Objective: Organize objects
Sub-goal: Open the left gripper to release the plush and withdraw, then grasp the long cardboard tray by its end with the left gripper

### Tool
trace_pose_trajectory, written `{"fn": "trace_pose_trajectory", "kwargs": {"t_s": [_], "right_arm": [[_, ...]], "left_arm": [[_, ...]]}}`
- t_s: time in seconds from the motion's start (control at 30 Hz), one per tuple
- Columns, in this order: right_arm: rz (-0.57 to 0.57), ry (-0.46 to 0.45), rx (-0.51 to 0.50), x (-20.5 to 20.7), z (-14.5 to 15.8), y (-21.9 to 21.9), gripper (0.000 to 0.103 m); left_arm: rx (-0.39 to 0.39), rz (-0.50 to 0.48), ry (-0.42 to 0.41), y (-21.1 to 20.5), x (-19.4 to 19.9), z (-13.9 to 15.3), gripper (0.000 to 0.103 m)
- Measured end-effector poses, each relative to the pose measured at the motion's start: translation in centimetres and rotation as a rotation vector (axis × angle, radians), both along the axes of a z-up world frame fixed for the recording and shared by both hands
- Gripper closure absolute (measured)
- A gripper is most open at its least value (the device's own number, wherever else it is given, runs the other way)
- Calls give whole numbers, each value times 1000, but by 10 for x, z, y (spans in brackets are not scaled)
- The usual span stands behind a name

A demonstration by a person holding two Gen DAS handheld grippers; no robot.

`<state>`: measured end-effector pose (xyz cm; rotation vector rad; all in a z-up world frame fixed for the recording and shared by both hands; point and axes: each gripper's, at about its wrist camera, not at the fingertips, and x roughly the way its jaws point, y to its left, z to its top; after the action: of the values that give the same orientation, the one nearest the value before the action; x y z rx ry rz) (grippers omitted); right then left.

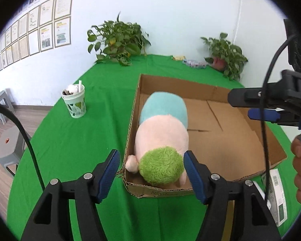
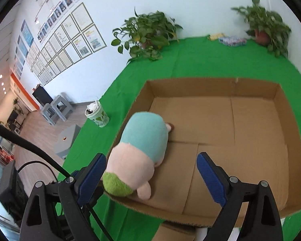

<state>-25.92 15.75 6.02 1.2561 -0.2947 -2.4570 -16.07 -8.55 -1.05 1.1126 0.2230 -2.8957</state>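
Soft toy deposited in box, lower centre of frame.
Pink, teal and green plush toy (image 1: pixel 162 140) lying against left wall of shallow brown cardboard box (image 1: pixel 250 140); left gripper (image 1: pixel 150 168) spread around green end, right gripper (image 2: pixel 151 172) spread, empty.

We see the plush toy (image 2: pixel 138 152) filling the box's (image 2: pixel 210 84) lower-left corner; the box floor right of centre lies open, and a cup (image 1: pixel 75 101) stands on the tabletop (image 1: pixel 74 140) at left.
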Motion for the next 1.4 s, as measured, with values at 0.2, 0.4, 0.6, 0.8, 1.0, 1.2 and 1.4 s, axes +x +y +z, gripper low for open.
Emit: {"fn": "trace_pose_trajectory", "kwargs": {"t_s": [0.2,0.4,0.6,0.8,1.0,1.2,1.4], "right_arm": [[-16,-38,-86,20,-13,11,12],[-86,0,-37,80,-20,31,12],[-154,-19,-45,137,-39,73,12],[-158,-49,-49,172,-58,88,12],[-113,-32,-33,199,-61,83,12],[-113,26,33,216,-53,82,12],[-69,-15,-17,233,-50,97,12]], "left_arm": [[-26,-52,-58,8,-23,-20,38],[-20,-37,-106,12,-37,-35,57],[51,81,-139,6,-33,-37,64],[31,147,-123,16,-31,-36,52],[-27,135,-71,25,-3,-13,52],[-67,53,90,45,68,39,25],[30,-54,60,56,121,52,21]]}}
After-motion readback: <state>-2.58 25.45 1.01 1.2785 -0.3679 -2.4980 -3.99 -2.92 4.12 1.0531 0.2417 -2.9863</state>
